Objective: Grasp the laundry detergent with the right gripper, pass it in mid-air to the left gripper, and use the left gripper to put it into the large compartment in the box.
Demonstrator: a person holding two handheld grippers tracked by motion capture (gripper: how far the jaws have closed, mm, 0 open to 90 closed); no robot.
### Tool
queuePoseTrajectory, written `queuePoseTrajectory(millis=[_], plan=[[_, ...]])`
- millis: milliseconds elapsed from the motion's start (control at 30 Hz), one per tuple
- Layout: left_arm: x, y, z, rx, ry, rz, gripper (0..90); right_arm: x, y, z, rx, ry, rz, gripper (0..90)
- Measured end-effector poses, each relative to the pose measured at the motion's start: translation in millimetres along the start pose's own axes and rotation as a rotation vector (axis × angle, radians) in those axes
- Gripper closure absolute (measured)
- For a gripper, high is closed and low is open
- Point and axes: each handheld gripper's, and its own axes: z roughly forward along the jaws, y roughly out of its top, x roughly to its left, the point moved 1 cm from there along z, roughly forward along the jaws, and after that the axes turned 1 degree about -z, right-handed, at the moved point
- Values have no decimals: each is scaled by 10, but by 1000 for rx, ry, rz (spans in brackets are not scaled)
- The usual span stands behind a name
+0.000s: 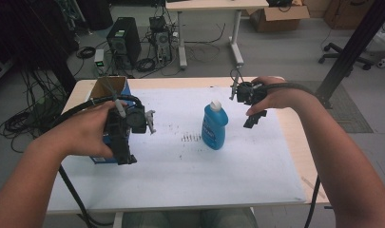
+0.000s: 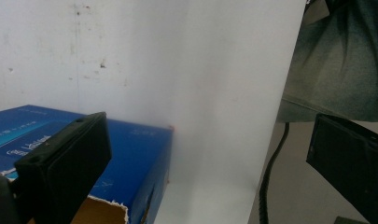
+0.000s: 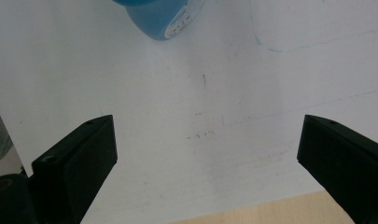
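Blue bottle point(image 1: 214, 127) upright between left tool point(image 1: 125, 154) and right tool point(image 1: 255, 119).

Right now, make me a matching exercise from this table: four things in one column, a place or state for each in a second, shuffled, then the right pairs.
Things:
1. blue bottle
2. blue box
3. left gripper
4. right gripper

Places or states:
A. open-topped, at the table's left edge
B. held right of the bottle, jaws open, nothing between them
C. upright on the white sheet, mid-table
D. held over the box, jaws open and empty

Pairs: 1-C, 2-A, 3-D, 4-B
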Motion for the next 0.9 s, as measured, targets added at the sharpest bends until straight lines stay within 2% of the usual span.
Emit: queuePoseTrajectory(millis=[133,500,633,900], plan=[[-14,24,-13,-1,4,-2,2,16,-9,-8,-3,-4,6,47],[-47,85,3,20,0,26,2,94,-75,16,-11,-6,29,46],[-34,65,27,19,4,23,2,132,-62,23,-31,2,27,47],[-26,54,95,21,-7,24,2,201,-24,57,-30,1,16,47]])
